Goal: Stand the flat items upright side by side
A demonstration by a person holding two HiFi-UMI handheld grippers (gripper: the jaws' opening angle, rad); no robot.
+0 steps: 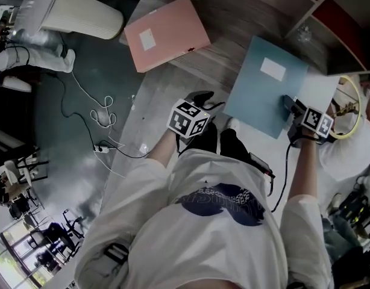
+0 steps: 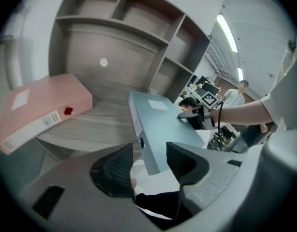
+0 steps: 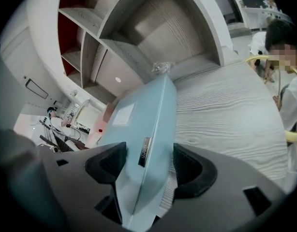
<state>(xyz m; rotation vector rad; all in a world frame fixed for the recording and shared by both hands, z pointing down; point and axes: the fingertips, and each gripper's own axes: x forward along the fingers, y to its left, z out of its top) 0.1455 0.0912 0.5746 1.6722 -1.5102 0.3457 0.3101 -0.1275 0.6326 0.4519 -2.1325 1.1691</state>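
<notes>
The blue folder (image 1: 264, 86) lies flat on the desk (image 1: 216, 58). The pink folder (image 1: 167, 34) also lies flat, well apart from it toward the far left. The left tongs (image 2: 146, 166) stand wide, with the blue folder's near corner between them and a gap beside the left pad. The right tongs (image 3: 147, 170) stand wide around the folder's opposite edge, with bare desk showing beside the right pad.
</notes>
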